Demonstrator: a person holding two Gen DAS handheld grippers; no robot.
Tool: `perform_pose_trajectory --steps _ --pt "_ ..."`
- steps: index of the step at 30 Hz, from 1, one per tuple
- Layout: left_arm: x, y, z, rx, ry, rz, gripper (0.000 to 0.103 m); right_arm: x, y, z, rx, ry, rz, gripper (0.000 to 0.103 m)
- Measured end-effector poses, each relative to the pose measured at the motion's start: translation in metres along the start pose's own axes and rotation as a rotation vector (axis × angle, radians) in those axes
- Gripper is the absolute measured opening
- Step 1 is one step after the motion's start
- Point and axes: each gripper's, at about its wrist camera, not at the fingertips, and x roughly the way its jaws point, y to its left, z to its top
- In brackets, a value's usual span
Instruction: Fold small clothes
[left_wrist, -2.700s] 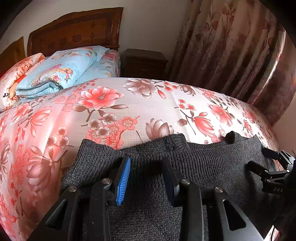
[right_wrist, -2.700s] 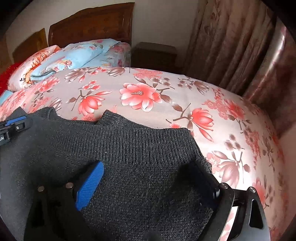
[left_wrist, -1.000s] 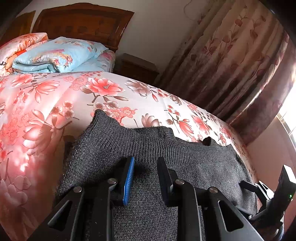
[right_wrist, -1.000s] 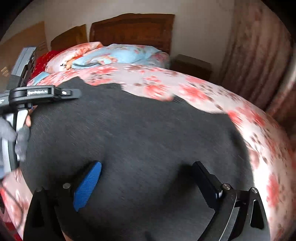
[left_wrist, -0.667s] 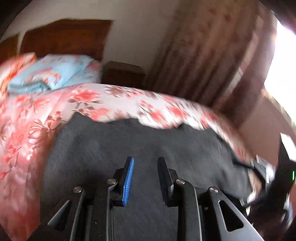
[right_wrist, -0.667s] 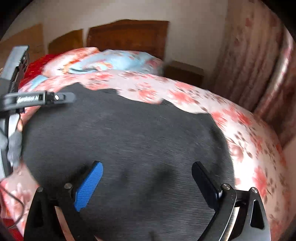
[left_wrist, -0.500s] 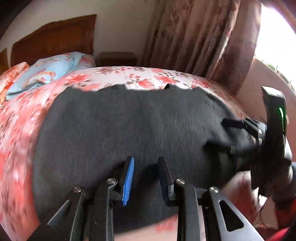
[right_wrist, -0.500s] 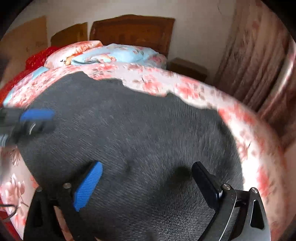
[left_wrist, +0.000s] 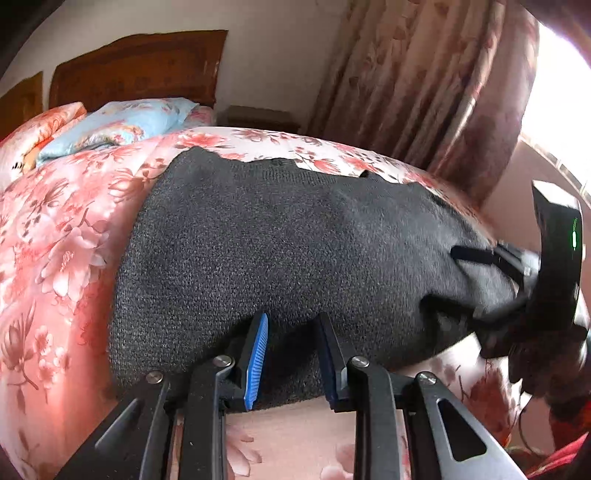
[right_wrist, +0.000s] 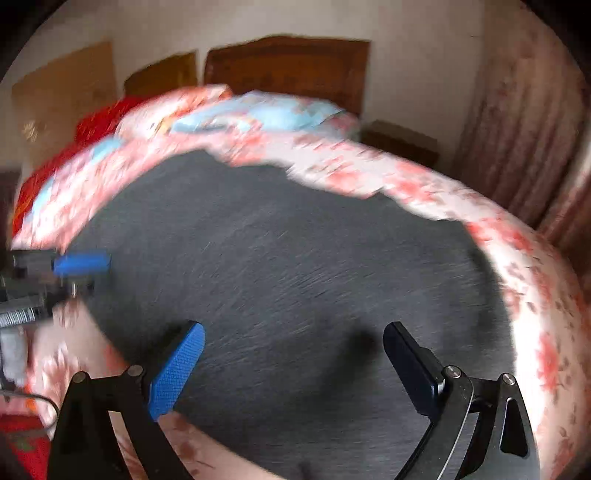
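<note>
Your left tool (left_wrist: 291, 354) narrowly pinches the dark grey knitted garment (left_wrist: 280, 240); your right tool (right_wrist: 291, 363) grips it too, spread wide. It lies flat ahead on the floral bed (left_wrist: 55, 236), curtains (left_wrist: 424, 85) beyond.

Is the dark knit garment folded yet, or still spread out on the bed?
Spread, not folded. The dark knit garment lies as one broad sheet over the floral bedspread, its far edge flat, with no doubled-over layer visible.
</note>
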Motion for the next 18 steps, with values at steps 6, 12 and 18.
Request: perform_pose_trajectory --steps 6,12,18 --pt "-0.01 0.006 0.018 0.01 -0.031 0.043 0.026 -0.007 -0.02 -0.019 0.016 -0.002 -0.008 0.103" --pt "0.004 -0.008 0.075 0.059 -0.077 0.063 0.026 -0.042 -0.049 -0.05 0.074 -0.035 -0.097 0.103" --pt "0.06 -0.049 0.109 0.16 -0.022 0.045 0.027 -0.082 -0.081 -0.079 0.337 -0.064 -0.004 0.103"
